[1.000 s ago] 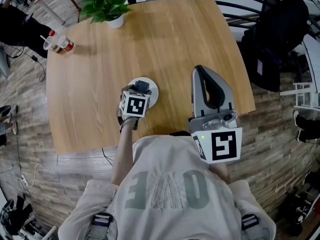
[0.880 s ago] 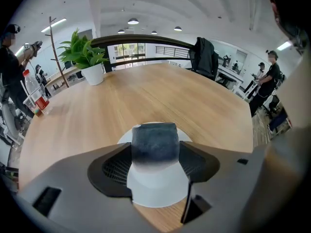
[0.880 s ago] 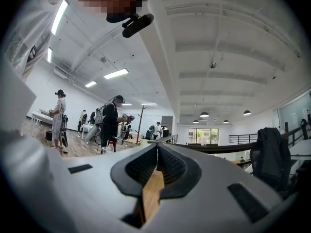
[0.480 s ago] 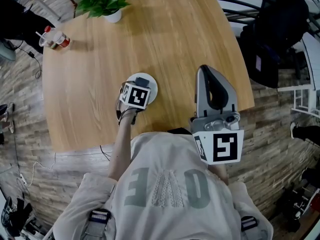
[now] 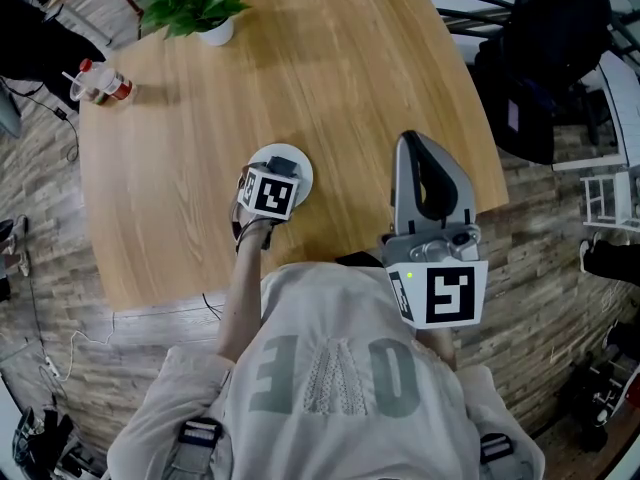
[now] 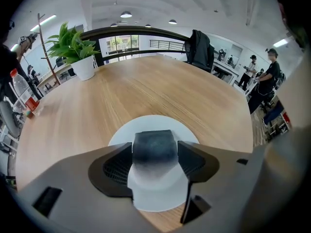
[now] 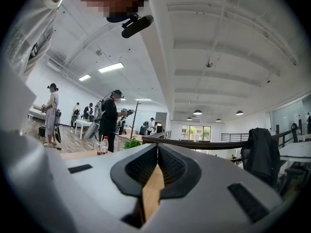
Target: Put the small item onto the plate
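A white round plate point(image 5: 300, 163) lies on the wooden table point(image 5: 330, 78) near its front edge. My left gripper point(image 5: 283, 168) hovers over the plate, shut on a small dark, block-shaped item point(image 5: 283, 161). In the left gripper view the item point(image 6: 154, 144) sits squeezed between both jaws of the left gripper point(image 6: 154, 153), above the plate point(image 6: 167, 125); whether it touches the plate I cannot tell. My right gripper point(image 5: 418, 148) is held up off the table to the right, shut with nothing in it. In its own view the right gripper point(image 7: 156, 152) points across the room.
A potted plant point(image 5: 195, 3) point(image 6: 75, 45) stands at the table's far left corner, a bottle with a cup point(image 5: 100, 80) at the left edge. A dark jacket on a chair point(image 5: 545, 58) is at the right. People point(image 7: 109, 120) stand in the room.
The head camera has shifted a little, so the table sits higher in view. The left gripper stays over the plate with the item; the right gripper has barely moved.
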Demonstrator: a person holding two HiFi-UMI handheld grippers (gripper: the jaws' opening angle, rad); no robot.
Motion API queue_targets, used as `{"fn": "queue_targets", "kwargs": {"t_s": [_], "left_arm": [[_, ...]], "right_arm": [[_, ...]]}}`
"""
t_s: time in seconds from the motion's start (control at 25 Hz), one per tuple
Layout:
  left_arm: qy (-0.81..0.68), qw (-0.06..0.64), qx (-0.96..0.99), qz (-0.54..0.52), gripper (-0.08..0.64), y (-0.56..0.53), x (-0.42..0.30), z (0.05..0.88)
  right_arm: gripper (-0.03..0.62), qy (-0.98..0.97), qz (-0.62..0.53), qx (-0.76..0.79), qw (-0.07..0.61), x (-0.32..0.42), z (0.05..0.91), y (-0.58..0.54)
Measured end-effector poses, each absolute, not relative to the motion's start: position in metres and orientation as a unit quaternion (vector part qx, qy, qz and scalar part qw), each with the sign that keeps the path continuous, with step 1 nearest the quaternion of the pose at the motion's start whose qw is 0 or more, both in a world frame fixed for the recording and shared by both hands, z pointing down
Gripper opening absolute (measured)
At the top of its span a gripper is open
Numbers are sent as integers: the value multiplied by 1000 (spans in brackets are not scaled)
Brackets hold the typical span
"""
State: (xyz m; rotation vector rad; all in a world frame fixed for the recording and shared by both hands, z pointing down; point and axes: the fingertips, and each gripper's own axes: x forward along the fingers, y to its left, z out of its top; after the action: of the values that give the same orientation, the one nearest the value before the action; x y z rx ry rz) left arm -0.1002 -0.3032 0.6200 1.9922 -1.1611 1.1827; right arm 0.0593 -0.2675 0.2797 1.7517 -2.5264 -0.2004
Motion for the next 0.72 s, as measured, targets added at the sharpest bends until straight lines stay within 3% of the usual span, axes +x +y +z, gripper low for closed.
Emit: {"fn": "queue_targets", "kwargs": {"t_s": [0.4, 0.72], "left_arm": [[-449, 267, 743, 419, 298, -306, -100, 614], [-494, 273, 758, 326, 299, -327, -103, 560]], "right_arm": [[17, -825, -64, 561, 25, 56, 277, -266], [17, -832, -76, 549, 13, 50, 266, -268]]}}
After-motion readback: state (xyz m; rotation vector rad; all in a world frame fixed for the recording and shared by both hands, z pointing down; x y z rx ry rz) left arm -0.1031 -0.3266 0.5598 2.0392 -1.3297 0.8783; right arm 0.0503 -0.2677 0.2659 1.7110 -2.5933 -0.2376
